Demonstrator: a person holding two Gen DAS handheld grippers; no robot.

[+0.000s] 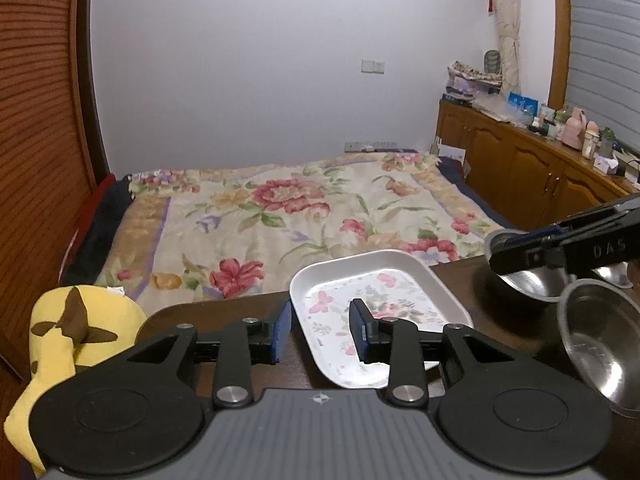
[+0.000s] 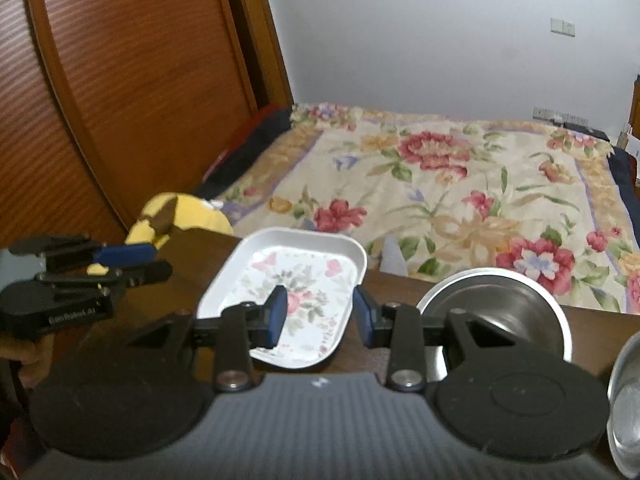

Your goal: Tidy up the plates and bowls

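Both claws are a little open and hold nothing: the left claw (image 1: pixel 320 330) and the right claw (image 2: pixel 320 316) hang over the flowery white plate (image 1: pixel 340 280) on the dark table (image 1: pixel 460 276). Two shiny metal bowls (image 1: pixel 600 340) sit just right of it.

Free dark table (image 1: pixel 456 276) between the floral tray (image 1: pixel 376 304) and the two steel bowls (image 1: pixel 600 344), wide enough for a gripper. Left of the tray, bare table up to the yellow cushion (image 1: pixel 76 332). Beyond the far edge, only the bed (image 1: pixel 280 216), lower.
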